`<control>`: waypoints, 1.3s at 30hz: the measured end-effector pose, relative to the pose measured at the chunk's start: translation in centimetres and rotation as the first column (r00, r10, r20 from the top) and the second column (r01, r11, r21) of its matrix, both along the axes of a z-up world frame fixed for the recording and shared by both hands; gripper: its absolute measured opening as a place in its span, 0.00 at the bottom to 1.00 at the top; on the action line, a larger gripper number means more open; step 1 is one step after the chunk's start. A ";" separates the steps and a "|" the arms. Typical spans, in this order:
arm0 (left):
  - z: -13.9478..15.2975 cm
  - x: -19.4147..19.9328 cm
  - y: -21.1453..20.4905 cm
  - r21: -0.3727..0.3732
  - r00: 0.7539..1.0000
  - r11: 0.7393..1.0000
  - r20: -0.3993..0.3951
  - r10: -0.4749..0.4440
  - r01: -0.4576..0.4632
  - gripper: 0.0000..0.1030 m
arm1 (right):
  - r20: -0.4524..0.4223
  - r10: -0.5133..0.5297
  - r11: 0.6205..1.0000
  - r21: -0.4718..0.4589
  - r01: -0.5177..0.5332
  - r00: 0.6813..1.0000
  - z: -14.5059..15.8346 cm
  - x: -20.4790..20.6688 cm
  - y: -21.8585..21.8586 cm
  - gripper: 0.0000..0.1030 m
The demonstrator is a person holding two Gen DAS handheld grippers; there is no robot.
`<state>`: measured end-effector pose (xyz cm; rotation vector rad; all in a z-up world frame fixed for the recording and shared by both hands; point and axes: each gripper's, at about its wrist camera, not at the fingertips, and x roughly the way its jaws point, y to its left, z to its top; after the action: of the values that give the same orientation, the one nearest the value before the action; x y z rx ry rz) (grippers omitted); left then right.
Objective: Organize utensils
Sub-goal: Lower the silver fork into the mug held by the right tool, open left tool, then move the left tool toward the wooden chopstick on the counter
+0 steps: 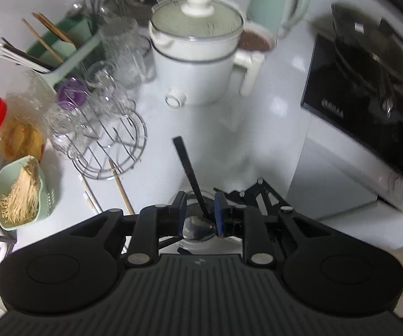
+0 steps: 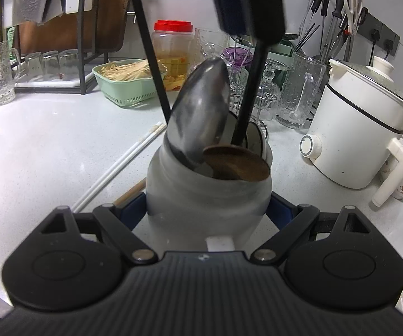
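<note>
I am bracing the frosted utensil jar [image 2: 209,196] at frame centre with my right hand-held gripper [image 2: 209,210], so utensils drop in cleanly; my left hand-held gripper [image 1: 200,212], jaws slightly parted, is letting go of the black-handled spoon [image 1: 190,173].

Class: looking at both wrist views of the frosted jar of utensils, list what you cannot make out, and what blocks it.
- Frosted white jar: its base, in the right wrist view, hidden by the right gripper.
- Black-handled utensil: its working end, sunk inside the jar.
- Black wok, left wrist view: blurred.
</note>
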<state>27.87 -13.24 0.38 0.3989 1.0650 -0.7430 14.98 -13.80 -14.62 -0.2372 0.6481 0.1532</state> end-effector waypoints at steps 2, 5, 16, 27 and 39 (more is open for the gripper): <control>0.8 -0.4 1.0 -0.037 0.999 0.999 0.023 0.029 -0.028 0.27 | 0.000 -0.005 1.000 -0.001 0.005 1.000 0.0 0.0 0.1 0.90; 2.1 -1.2 2.6 -0.094 0.996 0.993 0.051 0.075 -0.069 0.29 | -0.001 -0.014 1.000 -0.002 0.014 1.000 0.0 0.0 0.1 0.90; 3.2 -5.9 9.0 -0.257 0.962 0.943 0.117 0.248 -0.212 0.29 | -0.021 -0.045 0.999 -0.004 0.045 0.999 0.2 -0.2 0.0 0.90; -0.7 -7.7 14.2 -0.324 0.878 0.850 0.101 0.467 -0.415 0.29 | -0.036 -0.078 0.997 0.005 0.078 0.996 0.3 -0.4 -0.9 0.90; -7.1 -8.0 16.8 -0.327 0.851 0.805 0.005 0.525 -0.495 0.32 | -0.067 -0.099 0.995 0.016 0.100 0.993 0.5 -0.7 -2.4 0.89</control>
<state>19.87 3.61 -6.74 -0.1343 0.8846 -0.3881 14.28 -16.16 -14.10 -0.1813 0.7221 0.0714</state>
